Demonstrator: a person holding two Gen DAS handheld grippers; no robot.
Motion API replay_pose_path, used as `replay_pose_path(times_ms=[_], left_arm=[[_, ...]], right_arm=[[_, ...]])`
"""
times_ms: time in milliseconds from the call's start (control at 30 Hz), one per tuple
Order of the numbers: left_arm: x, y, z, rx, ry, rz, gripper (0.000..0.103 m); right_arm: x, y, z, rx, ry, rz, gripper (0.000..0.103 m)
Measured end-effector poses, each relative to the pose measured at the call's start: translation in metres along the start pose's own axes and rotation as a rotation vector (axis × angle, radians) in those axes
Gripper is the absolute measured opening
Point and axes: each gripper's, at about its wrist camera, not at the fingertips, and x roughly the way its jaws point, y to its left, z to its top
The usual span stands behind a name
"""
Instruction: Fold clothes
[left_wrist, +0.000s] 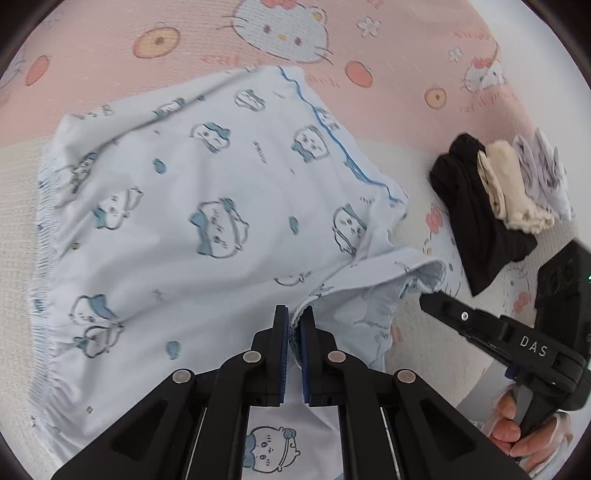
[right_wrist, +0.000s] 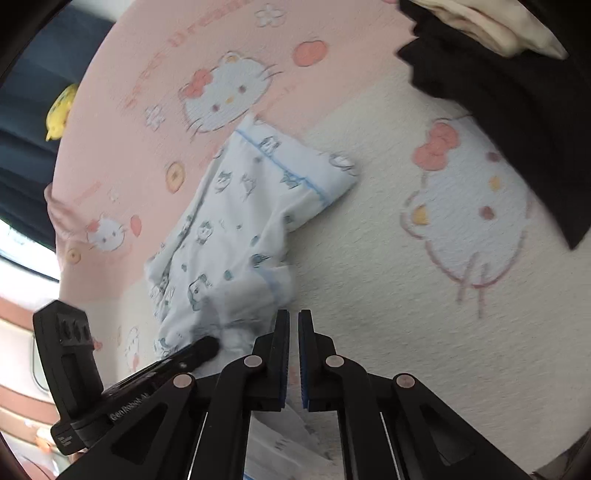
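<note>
Light blue shorts (left_wrist: 207, 229) with cartoon prints lie spread on the Hello Kitty blanket (left_wrist: 369, 44). My left gripper (left_wrist: 294, 325) is shut on a fold of the shorts' hem at the near edge. My right gripper (right_wrist: 294, 325) has its jaws nearly together with nothing visibly between them, and hovers over the blanket (right_wrist: 388, 295) just right of the shorts (right_wrist: 236, 229). The right gripper also shows in the left wrist view (left_wrist: 432, 299), beside the shorts' leg opening. The left gripper's tip shows in the right wrist view (right_wrist: 207, 347), on the shorts.
A stack of folded clothes, black (left_wrist: 476, 214), cream (left_wrist: 509, 188) and lilac-printed (left_wrist: 543, 173), lies to the right of the shorts; it also shows in the right wrist view (right_wrist: 517, 92). A yellow plush toy (right_wrist: 61, 107) sits beyond the blanket's far left edge.
</note>
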Motion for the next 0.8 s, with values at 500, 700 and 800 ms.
replay_pose_path(times_ms=[500,700,800], left_arm=[[-0.011,0.047,0.004,-0.040,0.024,0.094,0.005],[-0.016,0.040,0.002,-0.061,0.048,0.035,0.007],[-0.019,0.040,0.001,-0.112,0.058,-0.041,0.035]], right_arm=[[0.047,0.010,-0.031,0.134,0.288,0.279,0.038],[0.051,0.028,-0.035,0.090,0.294,0.256,0.038],[0.051,0.023,-0.033,0.101,0.268,0.251,0.038]])
